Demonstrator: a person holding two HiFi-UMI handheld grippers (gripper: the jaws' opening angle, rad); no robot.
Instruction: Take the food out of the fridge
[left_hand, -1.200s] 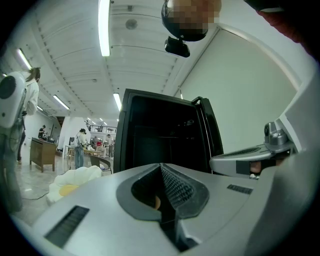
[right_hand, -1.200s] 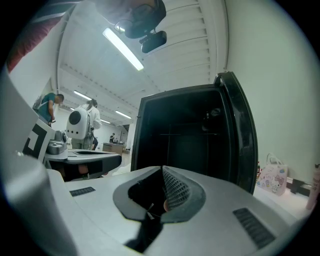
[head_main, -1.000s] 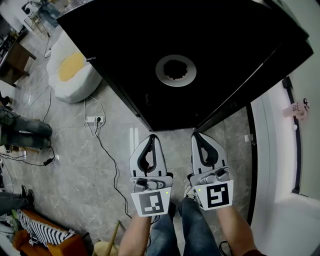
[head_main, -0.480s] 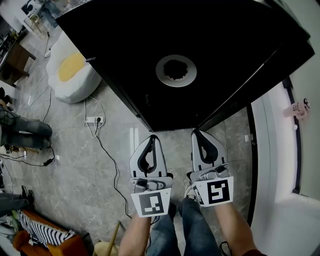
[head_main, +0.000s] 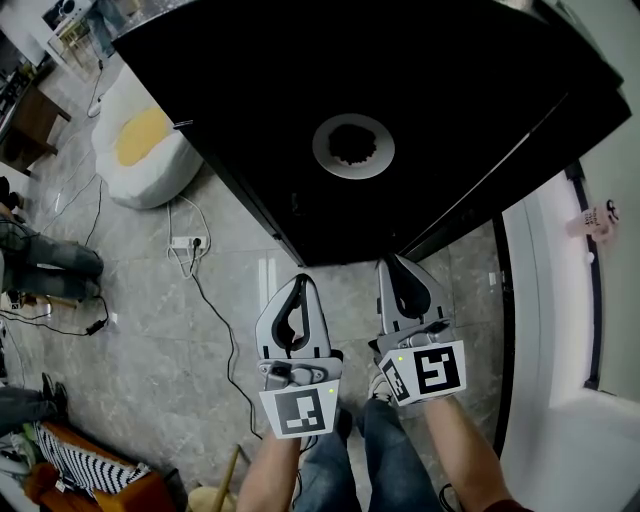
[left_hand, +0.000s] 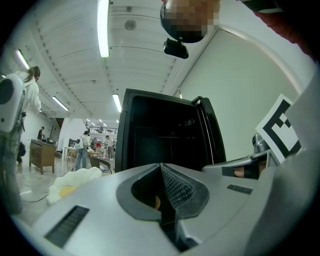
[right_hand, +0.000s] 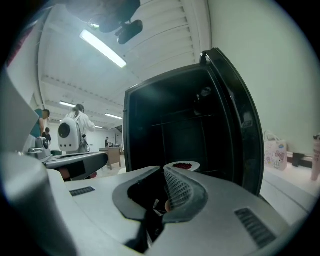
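Standing in front of the open black fridge (head_main: 450, 80), the person holds both tools low and close together. The left gripper (head_main: 299, 280) has its jaws pressed together with nothing between them. The right gripper (head_main: 392, 264) is the same, closed up and empty. The food (head_main: 352, 142) is a dark little heap on a white plate (head_main: 325, 152). The plate sits on a shelf inside the fridge, well apart from both tools.

I think a few things could go wrong from here. The jaws must spread before they can take the plate, or they will only poke it and push it deeper in. The plate looks flat and thin, so a grab on one edge could let it tip, and the food could slide off. The fridge door (right_hand: 243, 125) stands on the right gripper's side, so a wide swing could bump it.
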